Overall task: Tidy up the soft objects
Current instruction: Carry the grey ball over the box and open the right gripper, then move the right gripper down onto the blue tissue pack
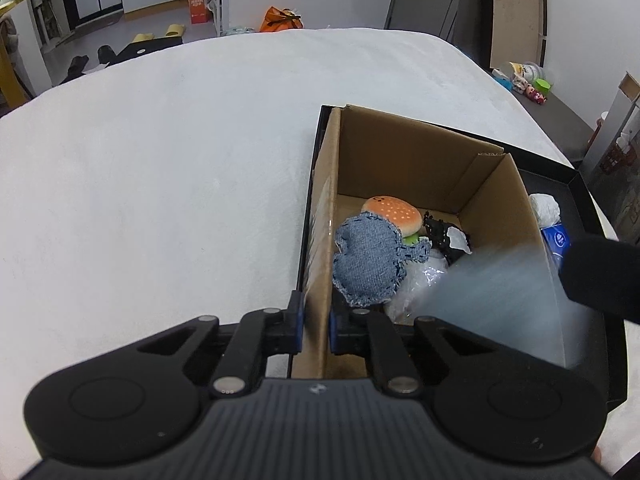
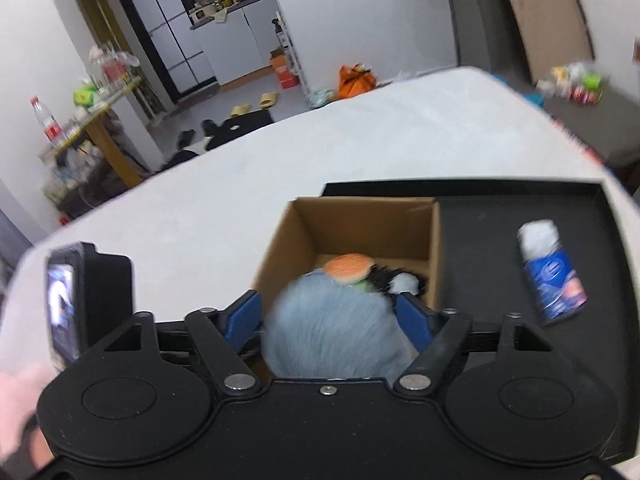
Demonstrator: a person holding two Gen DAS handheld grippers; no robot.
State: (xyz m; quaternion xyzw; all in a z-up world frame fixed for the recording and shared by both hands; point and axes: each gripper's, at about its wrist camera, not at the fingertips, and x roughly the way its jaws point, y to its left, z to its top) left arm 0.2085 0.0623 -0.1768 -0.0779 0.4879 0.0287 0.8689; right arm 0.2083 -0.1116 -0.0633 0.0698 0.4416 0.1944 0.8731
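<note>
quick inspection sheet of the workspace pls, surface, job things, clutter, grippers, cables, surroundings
surface: white cloth-covered table bearing a black tray.
job's things: cardboard box on the tray holds a burger plush, denim plush, a black-and-white item and clear plastic. A blurred pale blue furry item sits between the right pads above the box.
clutter: blue-and-white packet lying on the tray beside the box.
grippers: left gripper shut on the box's near wall; right gripper open, pads seemingly clear of the furry item.
cables: nothing seen.
surroundings: slippers, orange bag, cluttered side table, cabinets.
</note>
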